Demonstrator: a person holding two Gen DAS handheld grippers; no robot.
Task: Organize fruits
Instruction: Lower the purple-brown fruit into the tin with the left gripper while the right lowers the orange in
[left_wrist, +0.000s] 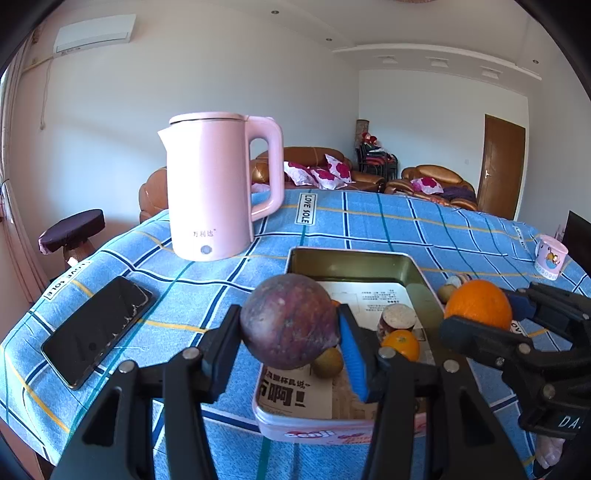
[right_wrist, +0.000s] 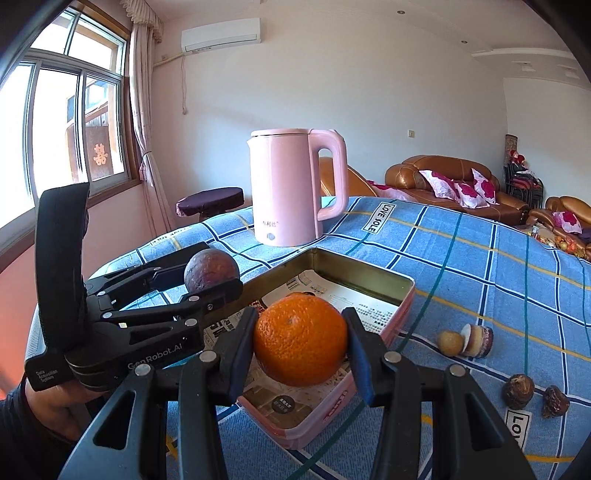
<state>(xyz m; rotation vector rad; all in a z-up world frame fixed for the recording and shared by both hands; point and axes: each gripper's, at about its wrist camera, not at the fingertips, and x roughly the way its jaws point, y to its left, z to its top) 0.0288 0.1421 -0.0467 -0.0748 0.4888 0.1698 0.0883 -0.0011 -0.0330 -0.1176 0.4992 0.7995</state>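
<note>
My left gripper (left_wrist: 290, 328) is shut on a dark purple passion fruit (left_wrist: 289, 320), held above the near left corner of the pink tin box (left_wrist: 314, 424). In the right wrist view the same gripper (right_wrist: 212, 275) and passion fruit (right_wrist: 211, 269) hang at the tin's left side. My right gripper (right_wrist: 301, 343) is shut on an orange (right_wrist: 300, 339) over the tin box (right_wrist: 402, 295); from the left wrist view that orange (left_wrist: 478, 304) sits by the tin's right wall. Inside the tin lie a small orange (left_wrist: 400, 343), a brown kiwi-like fruit (left_wrist: 328, 362) and a cut fruit (left_wrist: 397, 319).
A pink kettle (left_wrist: 214, 184) stands behind the tin on the blue checked tablecloth (right_wrist: 480, 258). A black phone (left_wrist: 98, 328) lies at the left. A pink mug (left_wrist: 550, 256) is at the far right. Loose small fruits (right_wrist: 465, 341) and dark dried ones (right_wrist: 517, 391) lie right of the tin.
</note>
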